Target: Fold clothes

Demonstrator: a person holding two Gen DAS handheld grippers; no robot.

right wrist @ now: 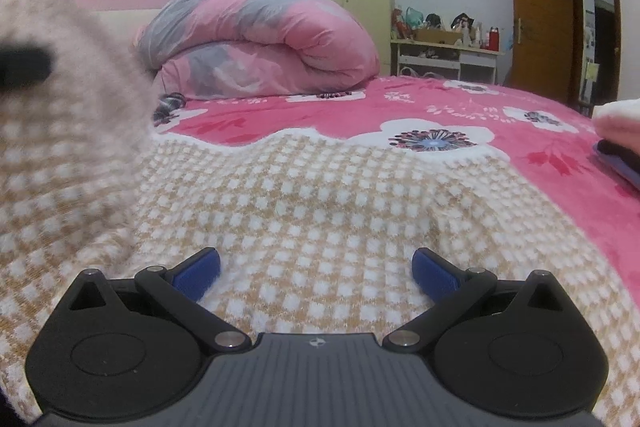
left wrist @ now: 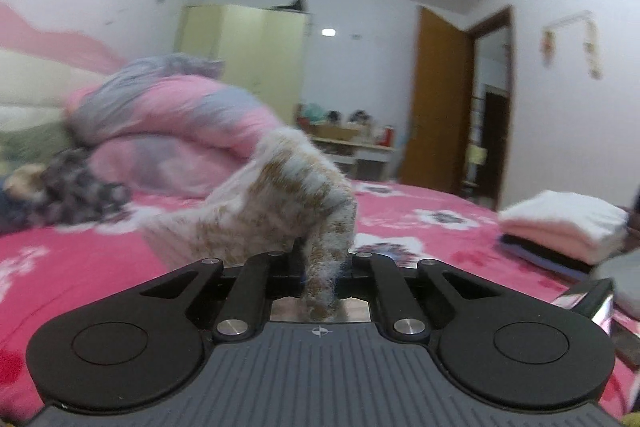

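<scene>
Item: fuzzy knitted garment, tan-and-white check pattern (right wrist: 320, 211), lying spread over the pink flower-print bed cover (right wrist: 460, 103). Condition: fold begun, not completed. The main panel lies flat and open directly ahead of and beneath the right gripper (right wrist: 316, 269); one edge or sleeve is raised off the bed, hanging as a blurred fuzzy mass to that gripper's upper left. No finished crease shows in either view, so most of the folding is judged still to come.

Item: stack of folded clothes, white and pale pink over dark pieces (left wrist: 564, 227), far to the right of the left gripper (left wrist: 320, 267), on the bed. Condition: apparently finished earlier items; judged to be the place this garment is bound for.

Item: left gripper. State: clenched, jaws drawn together on a strip of the checked garment, which rises from between them and drapes forward and to the left. Held clear of the bed.

Item: right gripper. State: released, blue pads (right wrist: 198, 273) standing wide apart, low over the flat panel. Whether the pads touch the knit cannot be told; nothing is gripped.

Item: rolled pink-and-grey quilt (right wrist: 272, 39), well beyond both grippers. Not part of the work.
</scene>
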